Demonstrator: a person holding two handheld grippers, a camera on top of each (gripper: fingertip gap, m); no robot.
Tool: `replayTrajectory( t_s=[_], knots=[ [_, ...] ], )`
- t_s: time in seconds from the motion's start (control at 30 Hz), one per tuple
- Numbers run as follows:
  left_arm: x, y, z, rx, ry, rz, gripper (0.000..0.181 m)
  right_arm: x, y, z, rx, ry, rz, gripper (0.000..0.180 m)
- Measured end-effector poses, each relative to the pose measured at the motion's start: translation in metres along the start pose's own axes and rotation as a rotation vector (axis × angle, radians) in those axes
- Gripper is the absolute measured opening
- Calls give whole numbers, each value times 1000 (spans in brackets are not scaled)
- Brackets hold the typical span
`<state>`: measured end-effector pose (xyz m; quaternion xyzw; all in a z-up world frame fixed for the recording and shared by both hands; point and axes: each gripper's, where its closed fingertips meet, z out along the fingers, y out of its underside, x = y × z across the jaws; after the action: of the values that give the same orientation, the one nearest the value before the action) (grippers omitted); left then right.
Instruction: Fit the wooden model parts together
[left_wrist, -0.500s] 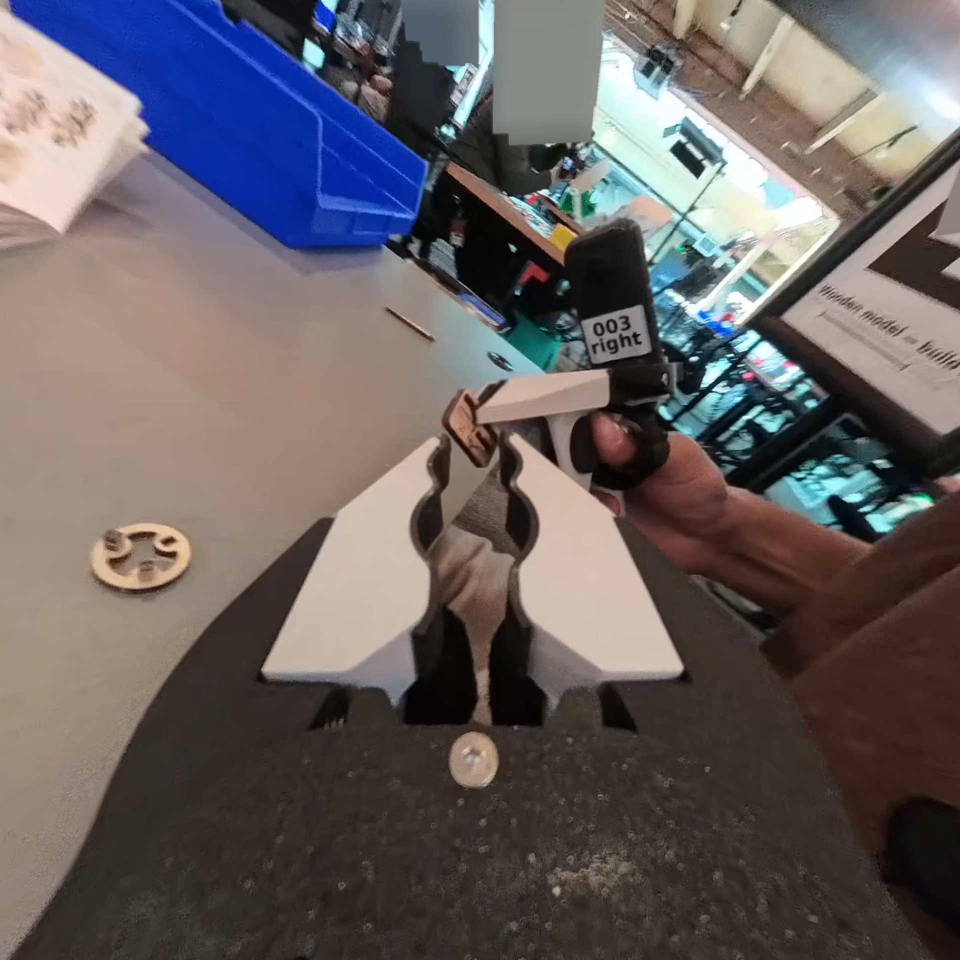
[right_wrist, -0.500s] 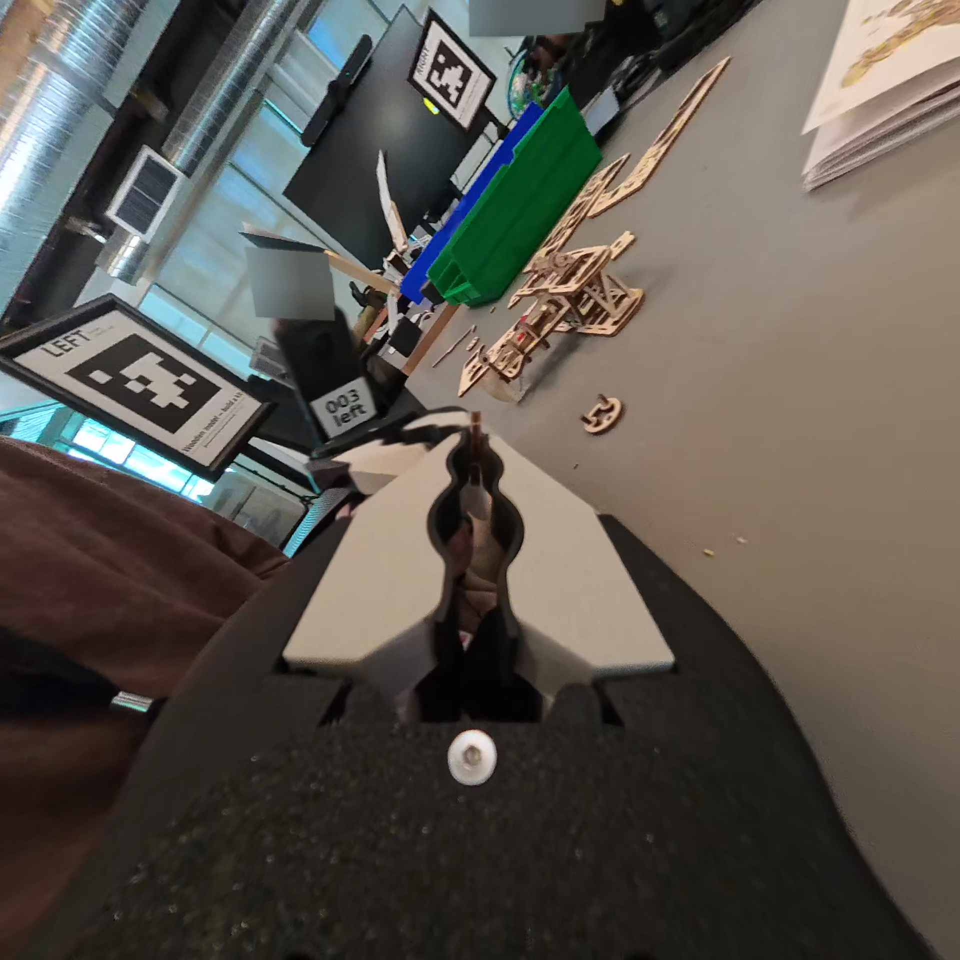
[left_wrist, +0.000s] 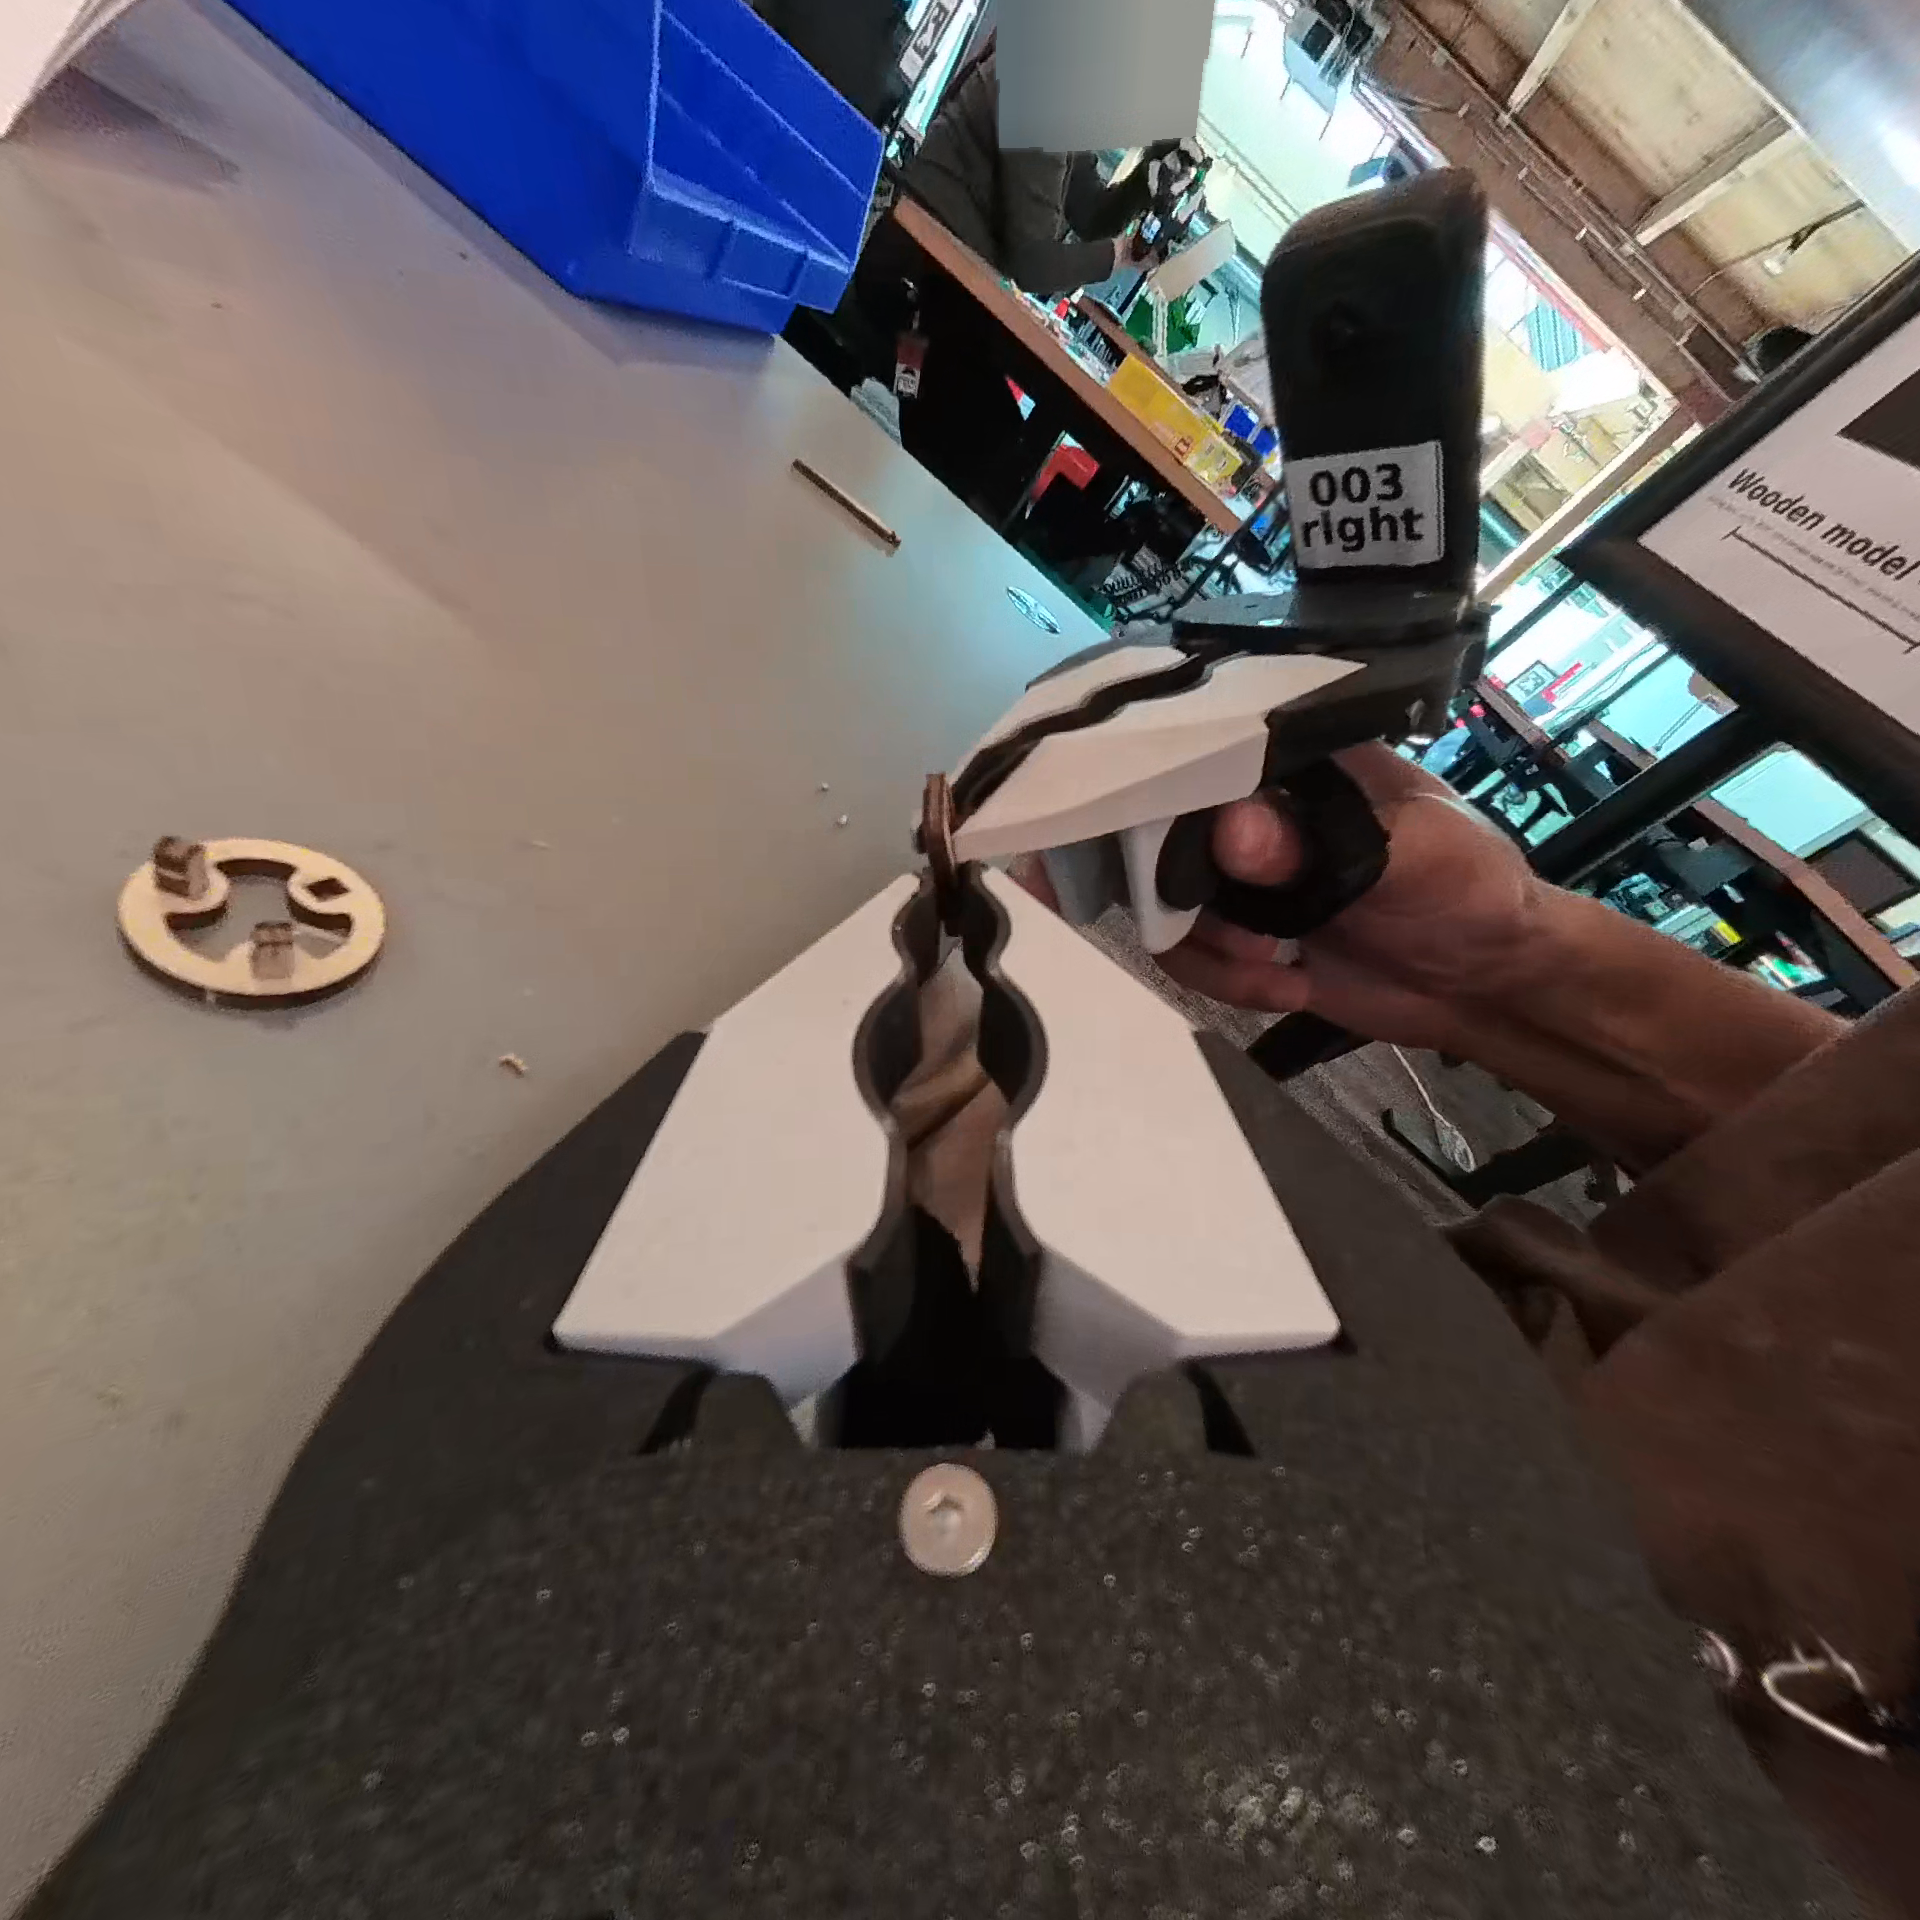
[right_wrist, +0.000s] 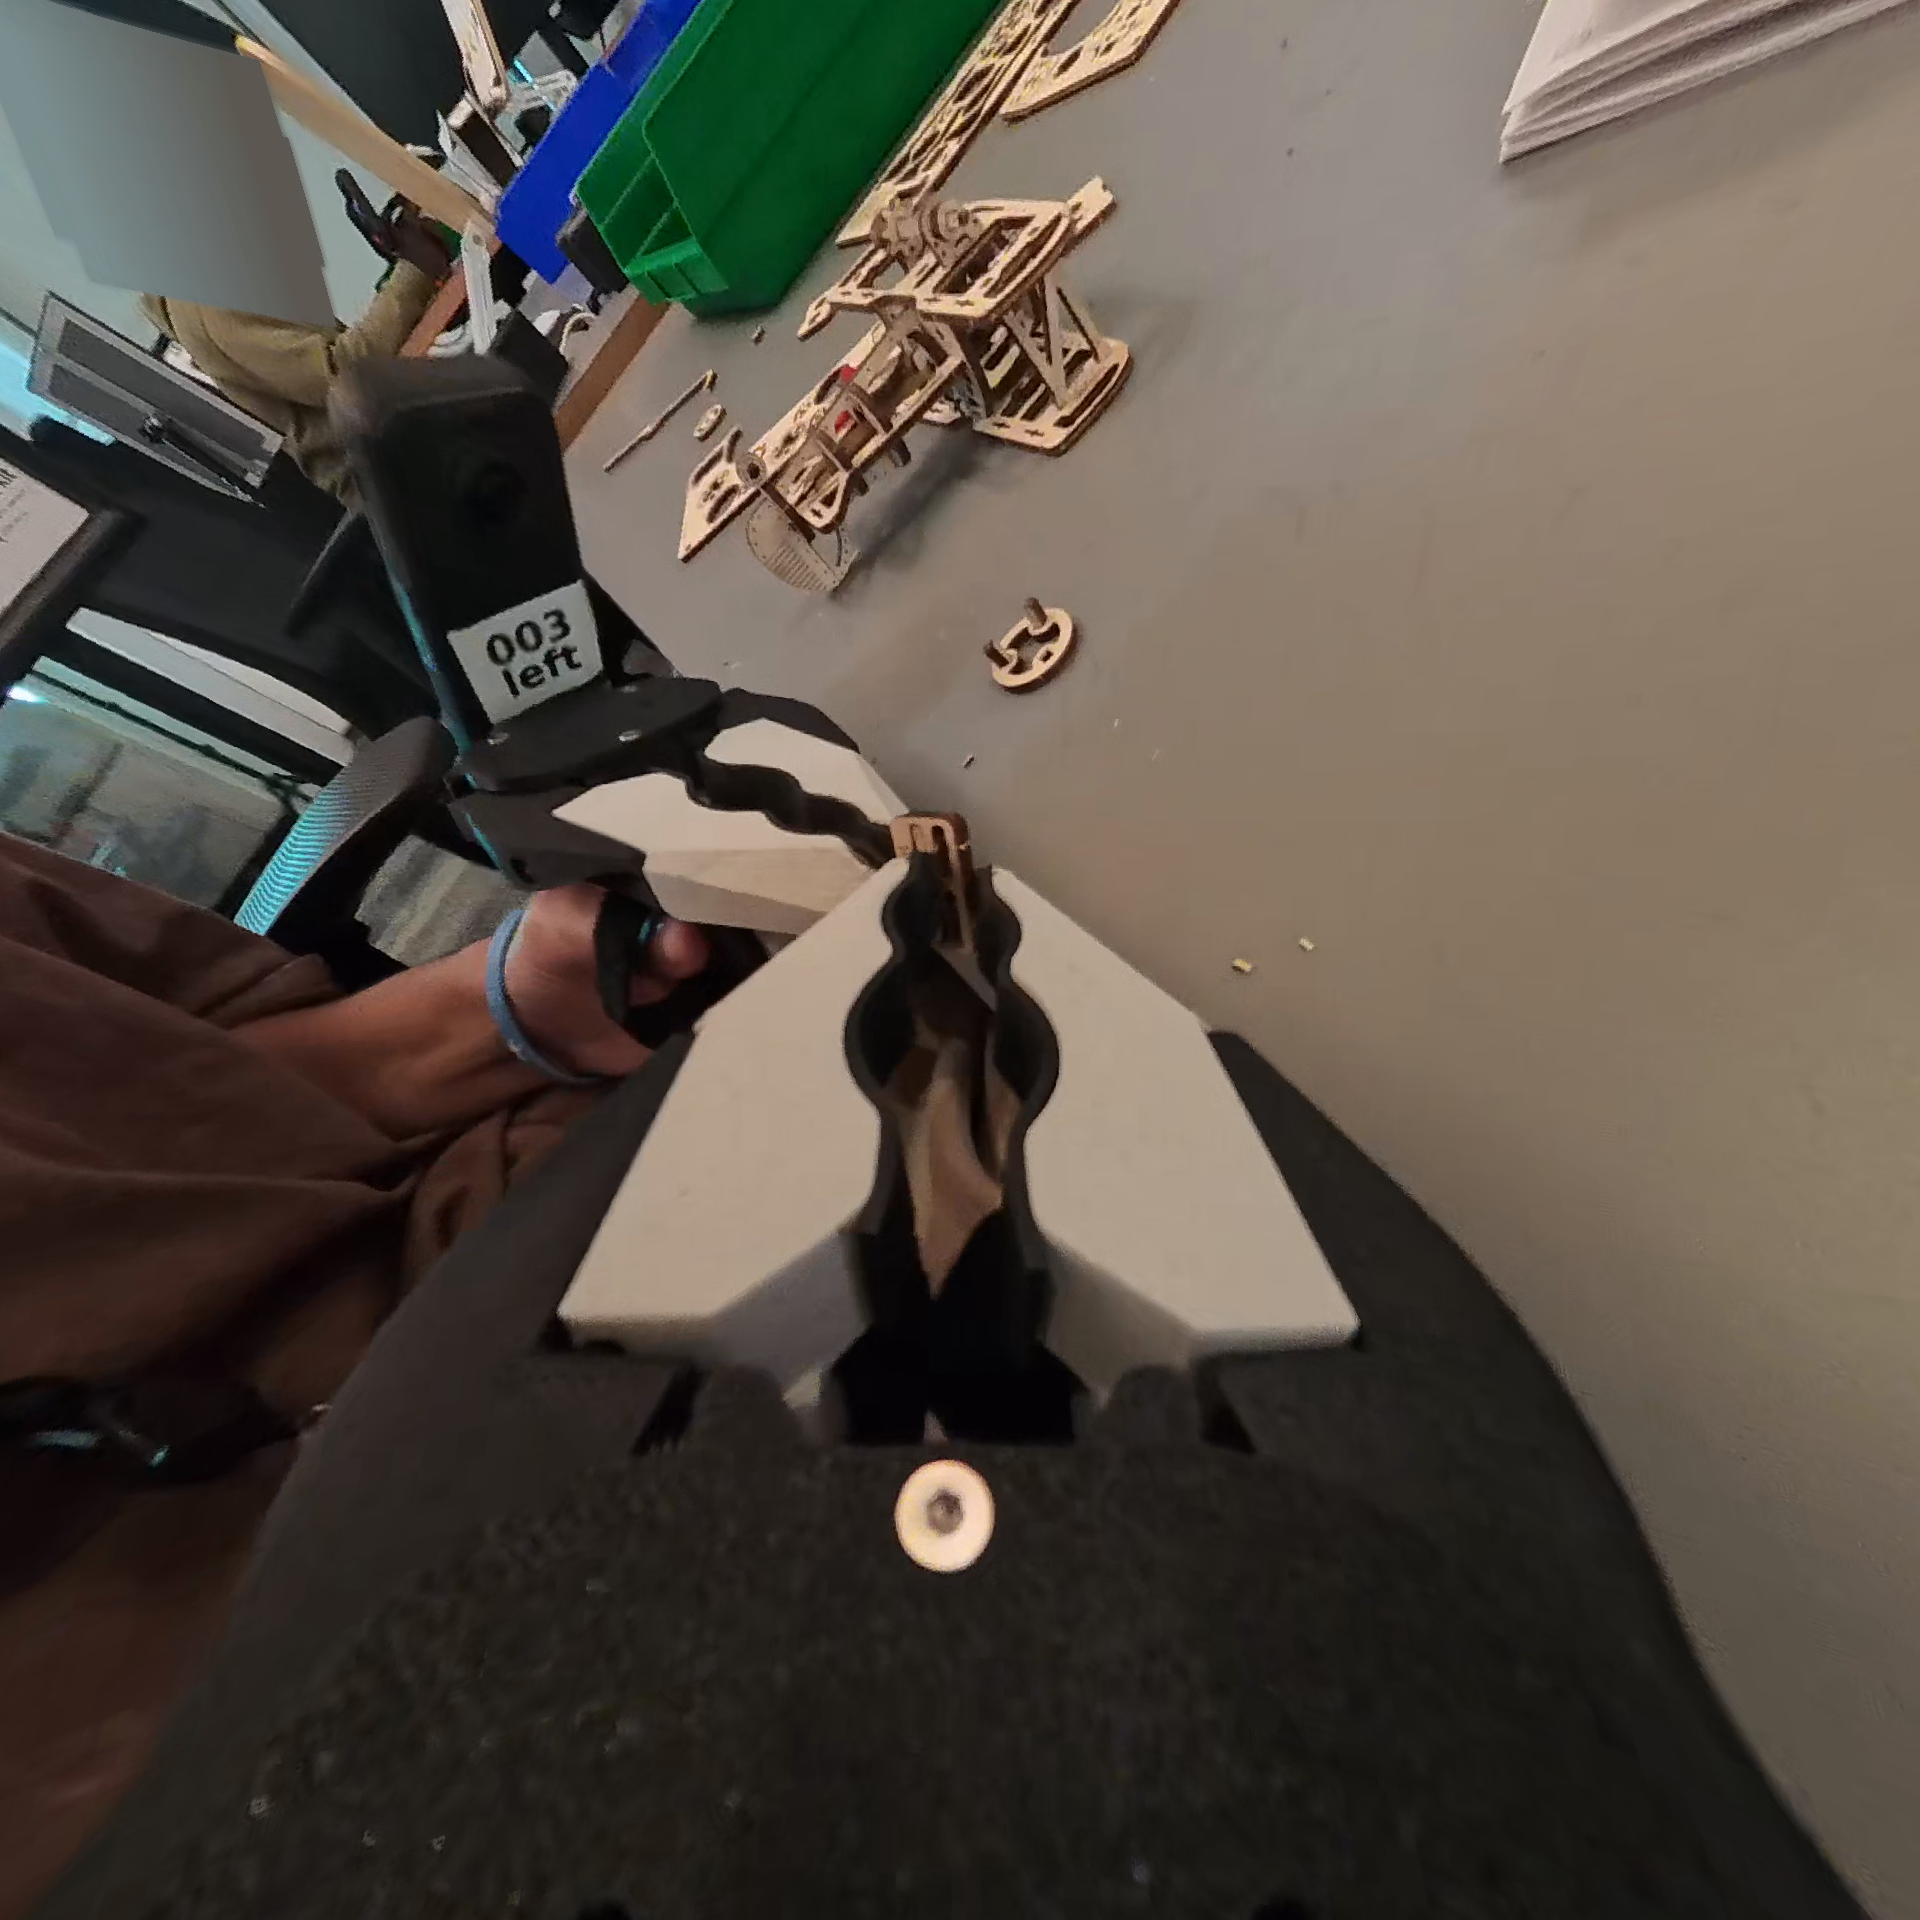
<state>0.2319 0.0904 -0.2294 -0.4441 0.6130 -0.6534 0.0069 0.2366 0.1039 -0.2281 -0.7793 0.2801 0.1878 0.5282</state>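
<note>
clearly both tools are pinched down on something thin. the left gripper has its jaws nearly together around a small wooden piece at the very tips, and the right gripper comes in from the side with its own jaws closed on a second flat wooden piece; the two tips meet in the air just above the grey table, so the parts are touching or close to it. how deep one sits in the other i cannot tell.

these are thin cut plywood bits: very light, stiff across the face, but likely to snap or split along a slot if twisted. the flat faces give the pads a fair hold, though little wood is caught, so a piece could pivot or slip under a push. i would hold each near the joint, on the faces, and press straight in line with the slot, not at an angle.

lying loose on the table is a round wooden disc with two pegs standing on it, well apart from the grippers. farther off stand the half-built model, a green bin and a blue bin.
</note>
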Motion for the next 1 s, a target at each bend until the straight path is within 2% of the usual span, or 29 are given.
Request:
replayTrajectory(
  t_s=[0.17, 0.4, 0.53, 0.6, 0.67, 0.7, 0.73, 1.0],
  knots=[
    [-1, 2, 0, 8, -32, 70, 2, 1, 2, 1, 4, 21, 12, 6],
    [-6, -1, 0, 29, -80, 82, 2, 5, -1, 3, 1, 173, -82, 6],
    [-5, -9, -3, 69, -13, 12, 2, -1, -10, 4, 34, 77, -94, 6],
    [-6, -7, 0, 45, -25, 35, 2, 1, -10, 2, 3, 27, -74, 7],
    [1, -5, 0, 31, 34, 12, 2, 1, -15, -1, 7, -14, -158, 19],
    [3, -5, 1, 25, 42, 21, 2, -2, -14, -2, -8, -49, -181, 17],
    [3, -3, 1, 12, 39, 35, 1, -7, -10, -2, -36, -94, -178, 7],
    [7, 1, 3, -5, 51, 44, 1, -8, -5, -6, -36, -156, -77, 5]
  ],
)
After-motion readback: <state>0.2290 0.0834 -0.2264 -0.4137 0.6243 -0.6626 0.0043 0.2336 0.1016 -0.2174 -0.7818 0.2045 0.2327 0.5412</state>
